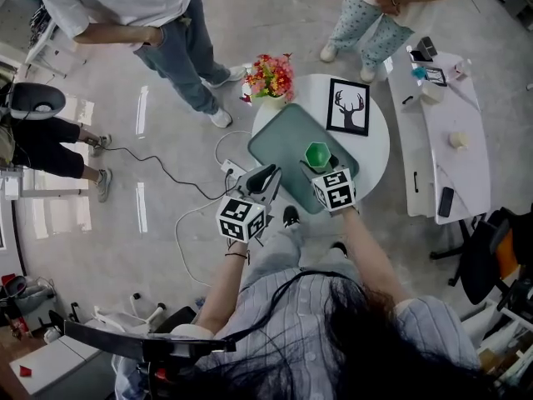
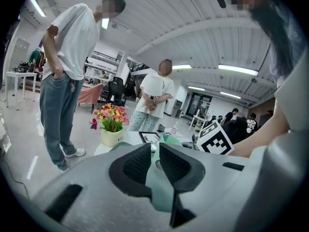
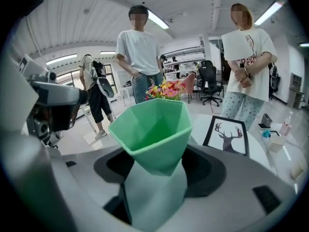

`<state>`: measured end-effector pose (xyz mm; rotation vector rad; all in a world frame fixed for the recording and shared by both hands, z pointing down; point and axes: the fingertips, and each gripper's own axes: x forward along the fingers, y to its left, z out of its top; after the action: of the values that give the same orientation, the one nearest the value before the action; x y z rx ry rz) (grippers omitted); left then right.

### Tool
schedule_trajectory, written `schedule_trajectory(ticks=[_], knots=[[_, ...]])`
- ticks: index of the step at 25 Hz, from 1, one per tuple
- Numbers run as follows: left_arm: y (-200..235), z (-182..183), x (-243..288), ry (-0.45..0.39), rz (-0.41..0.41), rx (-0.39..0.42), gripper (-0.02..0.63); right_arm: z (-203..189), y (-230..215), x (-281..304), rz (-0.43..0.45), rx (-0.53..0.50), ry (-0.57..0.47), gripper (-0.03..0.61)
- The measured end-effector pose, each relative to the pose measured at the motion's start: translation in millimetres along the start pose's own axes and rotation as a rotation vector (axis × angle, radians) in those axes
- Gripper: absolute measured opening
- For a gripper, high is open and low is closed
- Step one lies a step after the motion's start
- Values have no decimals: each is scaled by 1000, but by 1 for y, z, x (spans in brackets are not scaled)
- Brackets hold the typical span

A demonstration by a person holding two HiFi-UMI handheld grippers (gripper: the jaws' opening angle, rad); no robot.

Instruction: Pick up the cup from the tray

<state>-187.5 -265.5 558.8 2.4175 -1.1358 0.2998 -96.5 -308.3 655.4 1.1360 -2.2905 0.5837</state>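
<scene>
The right gripper [image 1: 324,170] is clamped on the base of the upright green cup [image 1: 317,154] over the tray [image 1: 287,137], while the left gripper [image 1: 268,176] waits beside it, jaws nearly together and empty.

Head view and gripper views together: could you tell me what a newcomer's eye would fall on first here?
The bright green cup fills the right gripper view, gripped by the right gripper over the pale green tray. The left gripper clamps the tray's near edge, and flowers and a deer picture stand beside it on the round white table.
</scene>
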Motion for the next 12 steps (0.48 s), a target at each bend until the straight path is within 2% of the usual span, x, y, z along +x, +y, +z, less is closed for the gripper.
schedule_trajectory(ticks=[12], knots=[[-50, -3, 10, -64, 83, -38, 64, 2, 1, -82, 88, -58, -24, 307]])
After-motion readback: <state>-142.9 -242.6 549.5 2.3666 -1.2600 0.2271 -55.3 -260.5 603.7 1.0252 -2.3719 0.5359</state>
